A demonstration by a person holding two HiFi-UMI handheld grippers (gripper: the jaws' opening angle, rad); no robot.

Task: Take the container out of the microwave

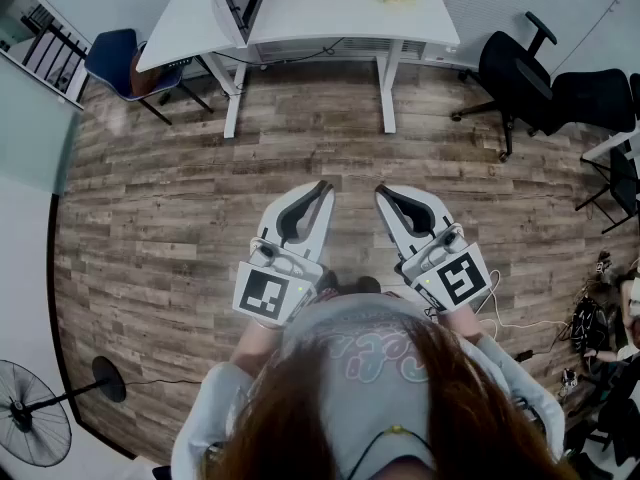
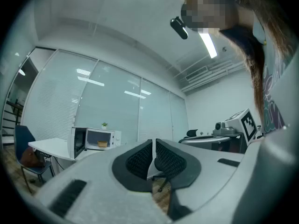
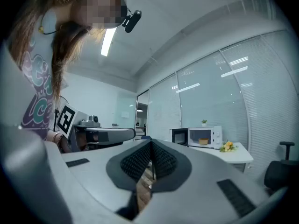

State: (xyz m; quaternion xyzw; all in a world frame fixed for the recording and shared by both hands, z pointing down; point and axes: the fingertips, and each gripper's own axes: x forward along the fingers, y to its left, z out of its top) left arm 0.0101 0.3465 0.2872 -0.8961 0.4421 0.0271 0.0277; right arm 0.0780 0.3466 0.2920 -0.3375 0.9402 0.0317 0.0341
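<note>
My left gripper (image 1: pixel 321 188) and right gripper (image 1: pixel 384 192) are both pinched closed and empty. The container (image 3: pixel 203 141) sits inside the open microwave (image 3: pixel 202 136), far off at twelve o'clock. I judge the approach comes first: walk over, then open a gripper.

1. The floor (image 1: pixel 190 208) is grey-brown wood-look plank, grained and matt.
2. The tabletop (image 1: pixel 330 18) is smooth and white, with a faint sheen.
3. The left claw (image 1: pixel 322 190) and the right claw (image 1: pixel 381 193) have matt, light-grey plastic shells.
4. Their pads (image 2: pixel 138 161) are black, with a fine dimpled texture.
5. The microwave (image 3: pixel 205 136) has a smooth white casing.
6. The wall panels (image 3: pixel 210 87) are glossy glass that reflects the ceiling lights.
</note>
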